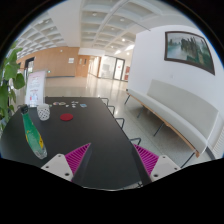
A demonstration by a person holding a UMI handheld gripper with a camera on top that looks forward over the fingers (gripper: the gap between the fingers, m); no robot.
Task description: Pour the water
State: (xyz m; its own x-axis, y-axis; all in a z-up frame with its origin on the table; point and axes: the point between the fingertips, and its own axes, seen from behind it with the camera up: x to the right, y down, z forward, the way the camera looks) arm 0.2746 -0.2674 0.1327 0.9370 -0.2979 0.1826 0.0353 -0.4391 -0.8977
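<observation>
Risk lies in the reach: the tool (110,160) hovers wide open and empty over the dark counter (95,125), the green bottle (33,135) left of its fingers, so a skewed approach could topple it.

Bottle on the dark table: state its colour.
Green, translucent-looking; the bottle stands ahead-left of the open gripper, seen in the gripper view.
</observation>
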